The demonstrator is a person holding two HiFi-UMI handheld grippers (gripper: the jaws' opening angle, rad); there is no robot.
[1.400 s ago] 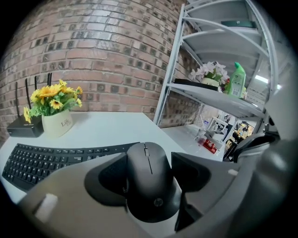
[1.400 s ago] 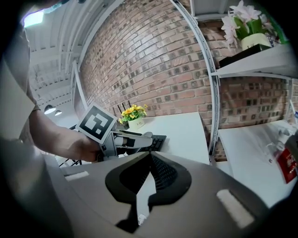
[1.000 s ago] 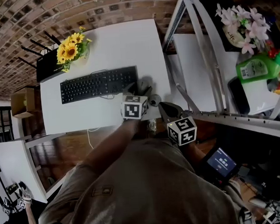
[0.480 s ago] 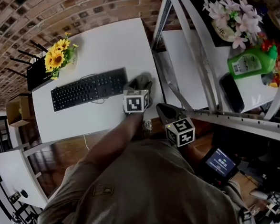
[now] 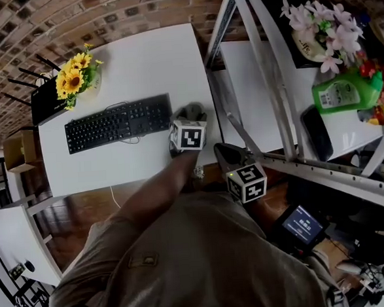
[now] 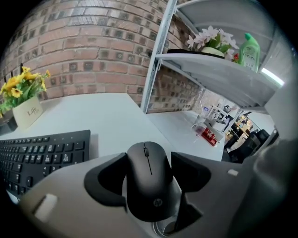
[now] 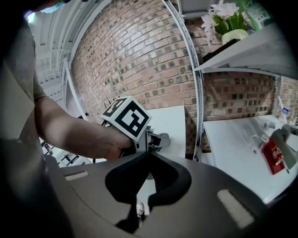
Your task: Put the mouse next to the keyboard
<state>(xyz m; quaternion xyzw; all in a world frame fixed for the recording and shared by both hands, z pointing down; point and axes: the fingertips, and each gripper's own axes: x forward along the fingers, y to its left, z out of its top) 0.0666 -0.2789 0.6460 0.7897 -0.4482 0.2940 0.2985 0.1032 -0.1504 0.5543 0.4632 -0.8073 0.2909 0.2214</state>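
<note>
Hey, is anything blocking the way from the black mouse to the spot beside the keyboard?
Nothing visible: the black wireless mouse, in the left tongs, faces bare white tabletop right of the black keyboard.

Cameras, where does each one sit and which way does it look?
Head view: on the person's head, looking steeply down at the white desk and black keyboard; shows shirt, forearm, left gripper, right gripper.
Left gripper view: on the left gripper, looking along its jaws, shut on the black computer mouse, towards the red brick wall.
Right gripper view: on the right gripper, looking over its closed jaws at the left hand.
Shared: head and left gripper views both show the keyboard.
</note>
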